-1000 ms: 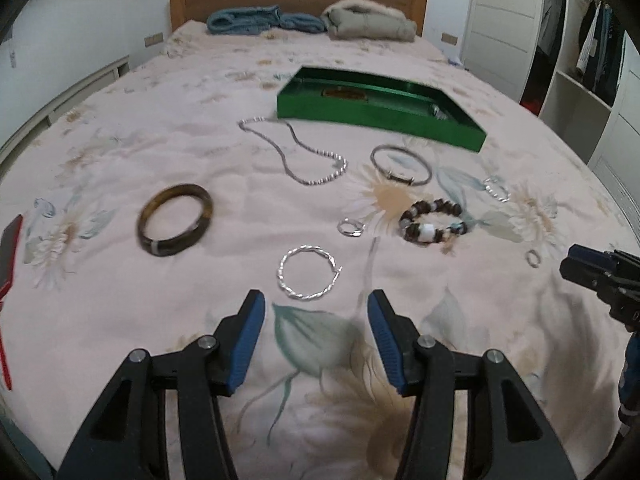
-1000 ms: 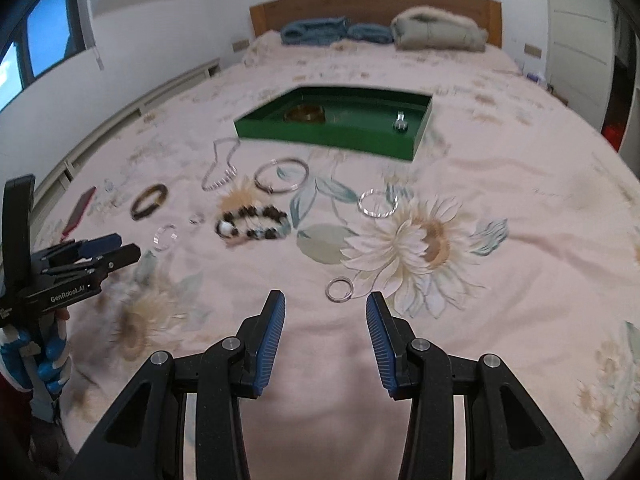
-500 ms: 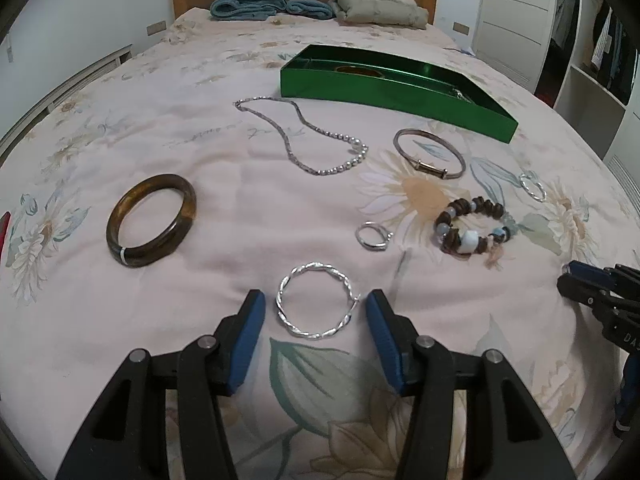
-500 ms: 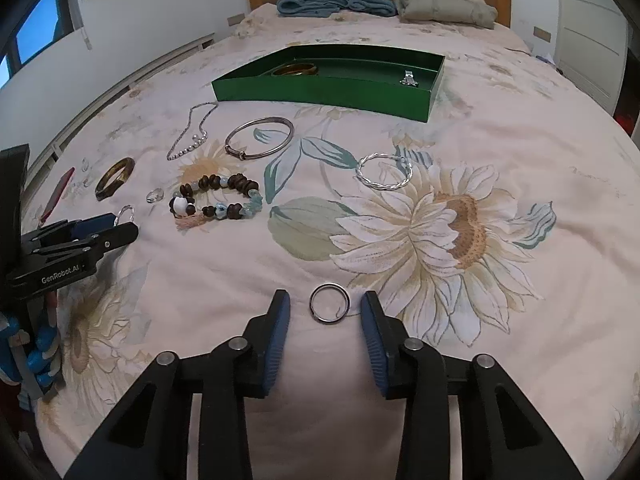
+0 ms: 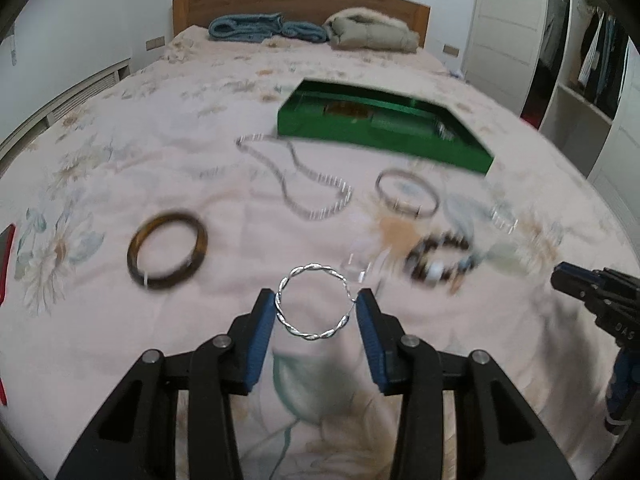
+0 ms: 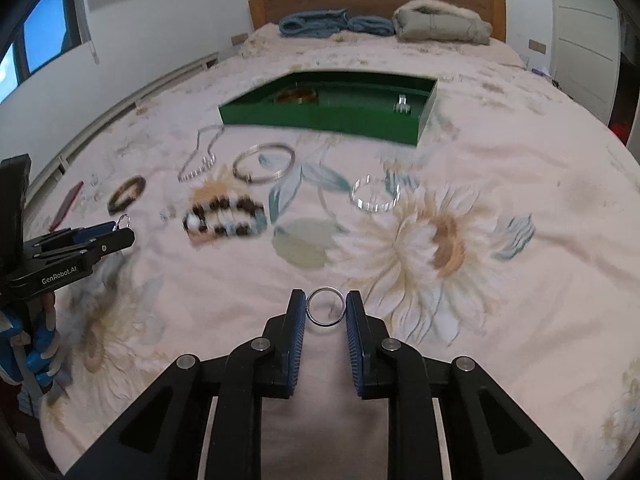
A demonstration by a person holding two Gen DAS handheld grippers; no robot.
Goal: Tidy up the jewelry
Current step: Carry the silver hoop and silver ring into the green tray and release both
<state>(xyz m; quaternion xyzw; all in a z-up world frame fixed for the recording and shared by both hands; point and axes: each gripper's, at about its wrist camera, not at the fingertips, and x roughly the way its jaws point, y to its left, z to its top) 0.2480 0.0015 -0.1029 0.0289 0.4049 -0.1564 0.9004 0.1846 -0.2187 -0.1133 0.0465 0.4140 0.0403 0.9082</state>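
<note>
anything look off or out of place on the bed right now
Nothing looks damaged or spilled. Most jewelry lies loose on the bedspread rather than in the green tray: a necklace, a brown bangle, a beaded bracelet. That is simply the unfinished sorting.

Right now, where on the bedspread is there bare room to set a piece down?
Bare: the stretch right of the twisted bangle and green tray, and the strip between the brown bangle and chain necklace. Crowded: around the beaded bracelet and silver bangle.
</note>
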